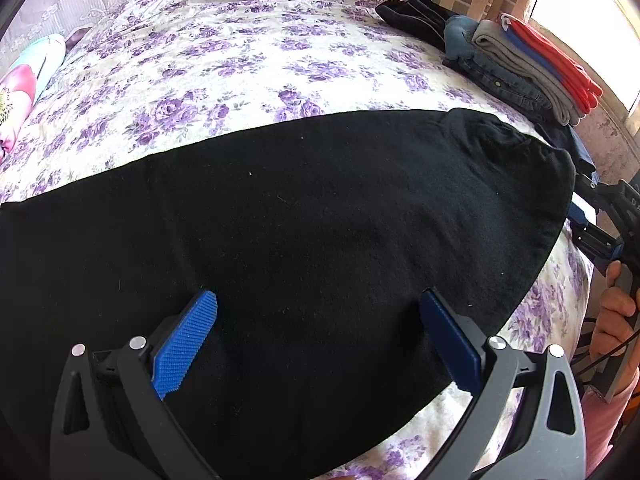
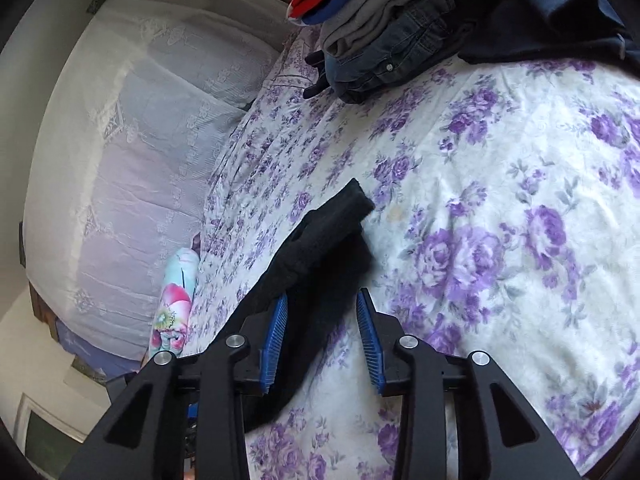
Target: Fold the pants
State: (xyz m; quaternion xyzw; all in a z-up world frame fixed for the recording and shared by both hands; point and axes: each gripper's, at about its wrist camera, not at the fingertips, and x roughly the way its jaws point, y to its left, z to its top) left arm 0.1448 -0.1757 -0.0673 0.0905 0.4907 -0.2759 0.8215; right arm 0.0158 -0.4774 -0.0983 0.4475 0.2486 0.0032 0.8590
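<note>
We see the black pants (image 1: 304,240) spread flat across the near part of the bed (image 1: 240,68), lying on its purple-flowered bedspread and running from the left edge of the left wrist view over to the bed's right side. Our left tool (image 1: 320,340) hangs over the near edge of the pants with its blue pads (image 1: 184,344) spread wide, nothing between them but the cloth underneath. In the same view our right tool (image 1: 596,220) shows at the far right, at the end of the pants, with the hand (image 1: 612,316) on its grip.

From the right wrist view, our right tool (image 2: 322,340) has its pads standing apart, with a bunched edge of the black pants (image 2: 320,256) lying between them; the right pad shows a gap to the cloth, and we cannot tell whether the left pad touches it.

A stack of folded clothes (image 1: 520,68), with denim at the bottom, grey above and red with blue on top, sits at the far right side of the bed, well apart from the pants. A flowered pillow (image 1: 20,92) lies at the far left.
</note>
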